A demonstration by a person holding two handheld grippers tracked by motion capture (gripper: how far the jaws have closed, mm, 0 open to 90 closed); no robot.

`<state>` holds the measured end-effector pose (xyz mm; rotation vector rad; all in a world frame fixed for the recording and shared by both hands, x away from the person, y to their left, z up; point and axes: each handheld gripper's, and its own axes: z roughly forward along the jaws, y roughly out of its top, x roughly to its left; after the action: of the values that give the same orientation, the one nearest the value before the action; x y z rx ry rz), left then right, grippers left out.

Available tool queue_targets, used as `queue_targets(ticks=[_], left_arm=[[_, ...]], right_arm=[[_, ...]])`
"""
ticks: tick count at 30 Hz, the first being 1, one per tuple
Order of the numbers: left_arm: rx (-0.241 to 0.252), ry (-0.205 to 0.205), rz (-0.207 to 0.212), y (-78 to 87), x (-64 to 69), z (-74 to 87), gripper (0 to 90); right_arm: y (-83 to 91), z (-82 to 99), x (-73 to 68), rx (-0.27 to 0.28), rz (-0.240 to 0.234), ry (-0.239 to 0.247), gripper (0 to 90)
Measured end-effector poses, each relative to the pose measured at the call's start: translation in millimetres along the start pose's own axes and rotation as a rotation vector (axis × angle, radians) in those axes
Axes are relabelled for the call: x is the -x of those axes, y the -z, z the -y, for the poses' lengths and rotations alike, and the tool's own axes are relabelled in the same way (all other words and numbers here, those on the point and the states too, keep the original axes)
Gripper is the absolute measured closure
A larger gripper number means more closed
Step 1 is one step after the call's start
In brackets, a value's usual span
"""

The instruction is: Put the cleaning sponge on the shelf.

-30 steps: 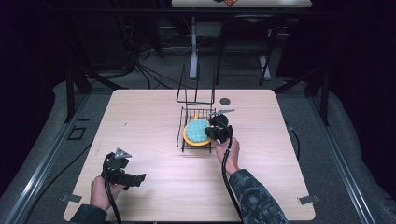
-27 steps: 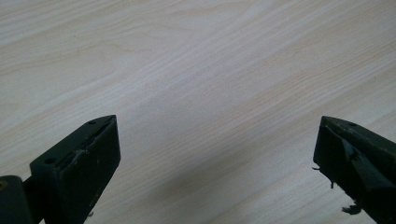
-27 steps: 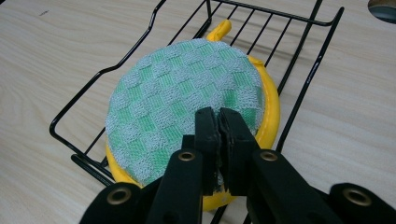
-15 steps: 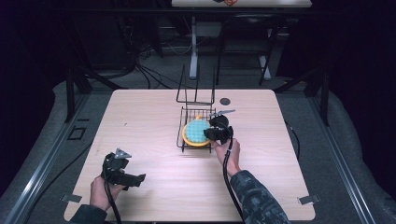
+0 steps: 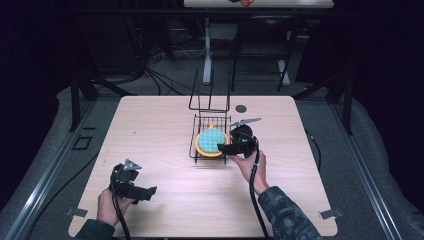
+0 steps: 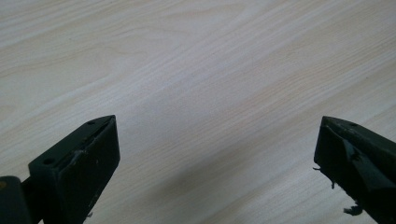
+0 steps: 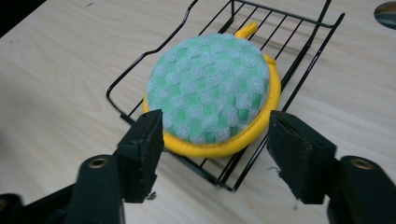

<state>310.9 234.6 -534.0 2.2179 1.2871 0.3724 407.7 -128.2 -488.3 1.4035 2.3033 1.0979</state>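
Pot holder (image 7: 210, 88) on wire rack (image 5: 200, 150), pale wood table (image 5: 150, 130), dark room, both grippers' jaws apart, empty

So looking along the left gripper (image 6: 217, 154), you've got its two black, blocky jaws coming up from the bottom corners, spread wide apart with nothing between them. The near-left one has a small screw hole on its top face and some scuffing along its inner edge; the one at the right has frayed bits hanging off its pad. Everything beyond them is pale, light wood-grain tabletop (image 6: 201, 70), grain running diagonally, with a soft shadow falling across it between the jaws.
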Motion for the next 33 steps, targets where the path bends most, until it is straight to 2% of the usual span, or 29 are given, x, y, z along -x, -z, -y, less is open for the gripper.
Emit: queue_targets(ticks=[4,8,10,11,12,13,15,17,25,26,33], left_arm=[[-0.002,-0.001,0.005,0.1,0.0,-0.4,0.1],[0.008,-0.006,0.002,-0.5,1.0,-1.0,0.1],[0.006,-0.008,0.004,-0.5,1.3,-1.3,0.1],[0.0,-0.012,0.012,-0.6,1.8,-2.2,0.1],[0.0,-0.012,0.012,-0.6,1.8,-2.2,0.1],[0.003,-0.016,0.013,-1.2,2.1,-3.3,0.1],[0.003,-0.018,0.014,-1.9,2.6,-4.2,0.1],[0.005,-0.018,0.017,-2.7,3.3,-5.0,0.1],[0.003,-0.024,0.021,-3.6,4.3,-6.1,0.1],[0.004,-0.025,0.019,-3.6,4.0,-5.9,0.1],[0.005,-0.024,0.018,-3.5,4.2,-5.9,0.1]], right_arm=[[12.7,2.9,-0.7,-0.034,-0.023,0.041,22.1],[29.7,9.3,0.6,-0.027,-0.034,0.077,15.7],[34.3,11.0,0.4,-0.032,-0.036,0.079,14.9],[43.8,14.8,1.4,-0.036,-0.047,0.079,14.0],[43.8,14.8,1.4,-0.036,-0.047,0.079,14.0],[54.4,20.0,2.7,-0.035,-0.051,0.09,13.4],[62.3,24.7,4.7,-0.029,-0.051,0.093,12.3],[70.1,30.5,7.6,-0.016,-0.045,0.097,11.0],[94.3,51.0,20.5,-0.028,-0.021,0.077,8.2],[101.7,57.0,25.3,-0.028,-0.007,0.074,6.8],[122.8,77.2,38.7,-0.032,0.034,0.066,5.4]])
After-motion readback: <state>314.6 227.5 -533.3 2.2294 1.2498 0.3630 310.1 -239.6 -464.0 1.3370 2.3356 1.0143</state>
